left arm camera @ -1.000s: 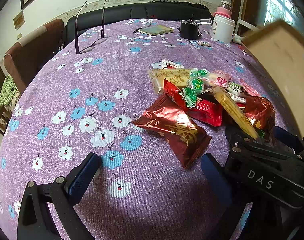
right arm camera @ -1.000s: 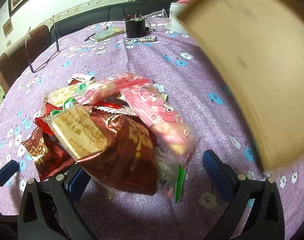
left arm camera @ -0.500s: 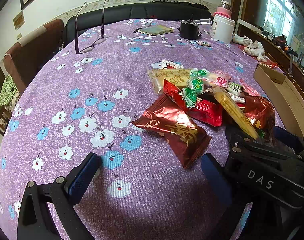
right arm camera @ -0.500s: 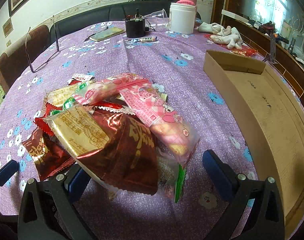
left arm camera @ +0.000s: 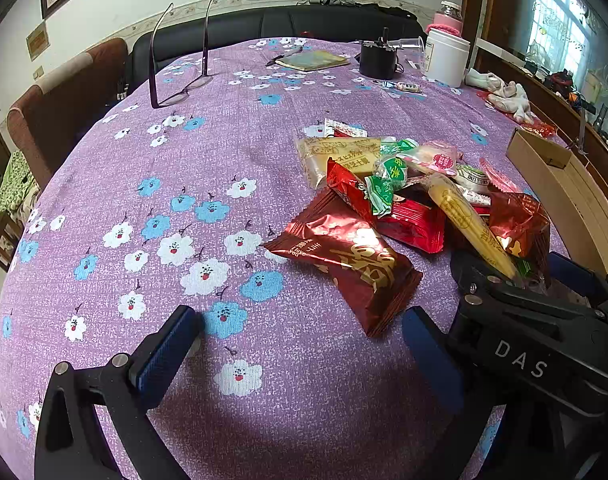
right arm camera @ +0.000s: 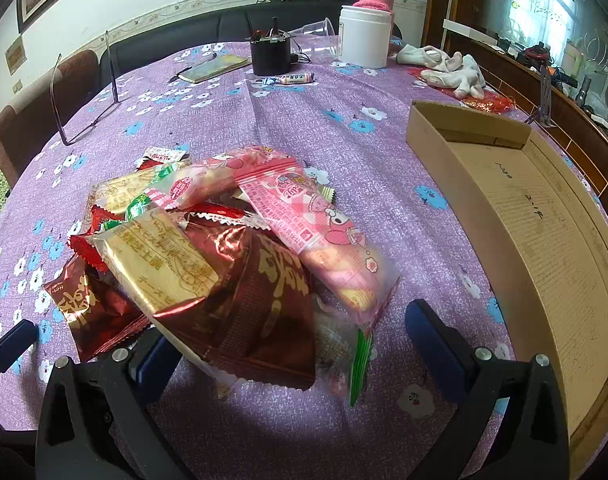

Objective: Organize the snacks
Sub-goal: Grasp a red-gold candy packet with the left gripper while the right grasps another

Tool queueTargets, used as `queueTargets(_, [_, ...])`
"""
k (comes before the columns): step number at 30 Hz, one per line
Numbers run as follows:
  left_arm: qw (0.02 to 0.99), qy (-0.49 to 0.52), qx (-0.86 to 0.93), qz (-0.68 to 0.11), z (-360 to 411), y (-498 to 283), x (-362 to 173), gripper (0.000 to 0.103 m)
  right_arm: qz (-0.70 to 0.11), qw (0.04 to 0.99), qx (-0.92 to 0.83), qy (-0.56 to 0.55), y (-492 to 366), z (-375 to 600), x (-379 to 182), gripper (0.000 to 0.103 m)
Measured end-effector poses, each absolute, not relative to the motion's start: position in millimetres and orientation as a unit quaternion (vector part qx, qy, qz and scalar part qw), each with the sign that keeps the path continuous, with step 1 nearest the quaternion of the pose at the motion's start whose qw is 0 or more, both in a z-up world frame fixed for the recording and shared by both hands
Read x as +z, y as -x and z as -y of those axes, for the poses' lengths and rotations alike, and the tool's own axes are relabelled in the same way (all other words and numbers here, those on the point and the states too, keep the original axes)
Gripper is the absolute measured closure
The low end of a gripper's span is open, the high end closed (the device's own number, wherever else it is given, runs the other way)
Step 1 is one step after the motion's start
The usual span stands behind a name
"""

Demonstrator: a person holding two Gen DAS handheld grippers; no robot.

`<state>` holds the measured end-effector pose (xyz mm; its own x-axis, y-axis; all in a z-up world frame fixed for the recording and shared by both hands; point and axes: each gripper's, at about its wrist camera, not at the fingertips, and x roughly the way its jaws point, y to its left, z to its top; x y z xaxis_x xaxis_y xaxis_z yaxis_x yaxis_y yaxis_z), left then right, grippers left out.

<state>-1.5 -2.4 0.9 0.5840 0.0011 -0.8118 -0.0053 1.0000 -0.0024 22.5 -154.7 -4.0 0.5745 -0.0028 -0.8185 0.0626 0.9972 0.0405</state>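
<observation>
The left gripper [left arm camera: 300, 344] hovered low over the table [left arm camera: 224, 152], its jaws spread wide with only flowered purple cloth between them. A dark red foil packet [left arm camera: 343, 264] lay at about one o'clock from it, its near corner reaching in toward the right-hand finger. Beyond that packet, further toward one o'clock, sat the snack pile [left arm camera: 415, 184]: a gold wrapper, a bright red packet, green-and-white sweets and a long yellow stick all overlapping.

The right gripper [right arm camera: 288, 348] was also parted wide, and the near edge of the pile [right arm camera: 224, 248] lay between its fingers, with a brown foil packet [right arm camera: 260, 304] and a pink cartoon-printed packet [right arm camera: 319, 236] closest to it. Nothing was clamped. A shallow cardboard tray [right arm camera: 463, 188] rested on the table at two to three o'clock of this gripper, apart from the pile, with nothing showing inside it.

At the far side of the table, around twelve o'clock, stood a white canister [right arm camera: 363, 36], a black pot [right arm camera: 270, 56] and a notebook [right arm camera: 216, 68], with spectacles [left arm camera: 176, 92] at eleven o'clock in the left view.
</observation>
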Motion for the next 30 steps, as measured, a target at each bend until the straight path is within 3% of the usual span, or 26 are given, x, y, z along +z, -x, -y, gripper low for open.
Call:
queueTargets(9, [0.869,-0.006,-0.015,-0.494,-5,36,6,0.000,-0.536,0.837,0.108,0.034,-21,167,0,0.000])
queueTargets(16, [0.867,0.045,-0.009,-0.496,-18,56,19,0.002,-0.550,0.817,0.170,-0.006,-7,191,17,0.000])
queueTargets(25, [0.866,0.076,-0.024,-0.494,-18,51,29,0.020,-0.514,0.828,0.223,-0.008,-10,211,54,0.000])
queueTargets(30, [0.863,0.075,-0.030,-0.499,-13,51,29,0.024,-0.532,0.799,0.280,-0.018,-18,197,48,0.010])
